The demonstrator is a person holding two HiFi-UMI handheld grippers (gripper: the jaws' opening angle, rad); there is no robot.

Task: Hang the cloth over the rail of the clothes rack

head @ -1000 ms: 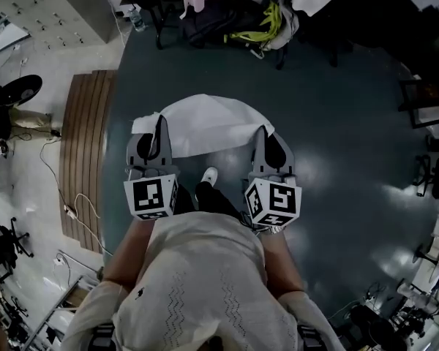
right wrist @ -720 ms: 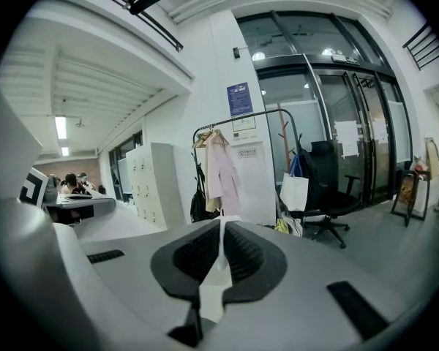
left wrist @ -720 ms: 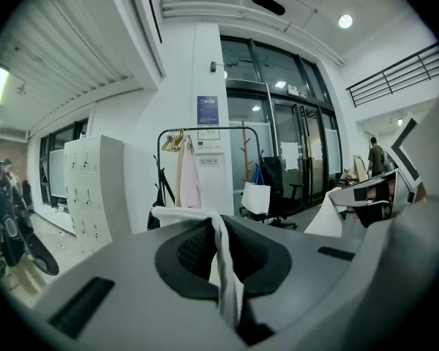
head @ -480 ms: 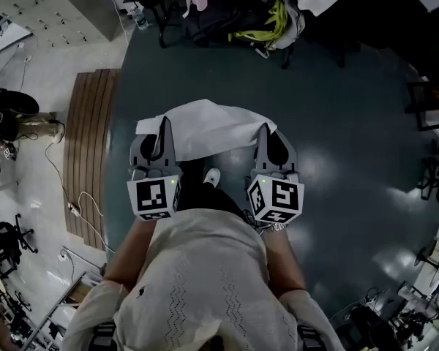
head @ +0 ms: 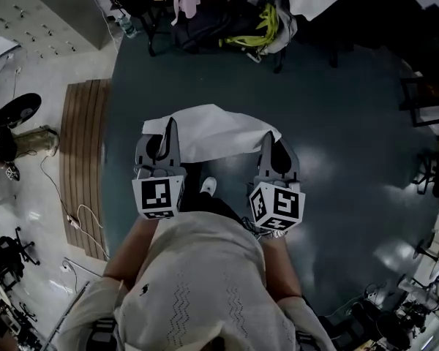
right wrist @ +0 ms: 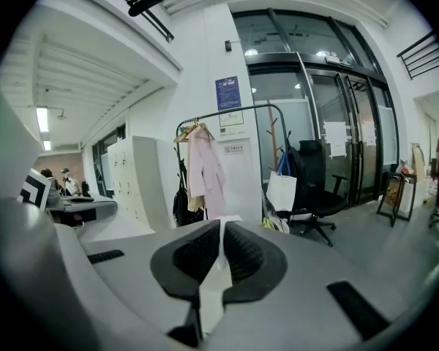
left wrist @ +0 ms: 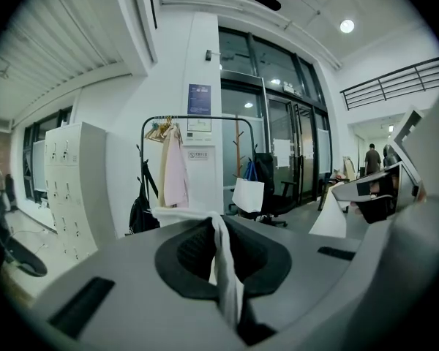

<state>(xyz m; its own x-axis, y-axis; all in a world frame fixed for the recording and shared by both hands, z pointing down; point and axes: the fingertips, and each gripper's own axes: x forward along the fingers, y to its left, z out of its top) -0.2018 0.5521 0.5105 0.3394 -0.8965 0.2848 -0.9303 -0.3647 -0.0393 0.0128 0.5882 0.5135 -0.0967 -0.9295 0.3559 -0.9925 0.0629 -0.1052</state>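
Head view: cloth (head: 212, 130) looks flatter than before (corners pinched).

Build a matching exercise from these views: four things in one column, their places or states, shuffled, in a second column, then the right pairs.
Things
1. white cloth
2. pink garment
3. white bag
4. wooden slatted platform

Places or states
A. lies on the floor at the person's left
B. hangs on the clothes rack
C. pinched in the left claw and the right claw, spread between them
D. next to the black office chair

Pairs: 1-C, 2-B, 3-D, 4-A
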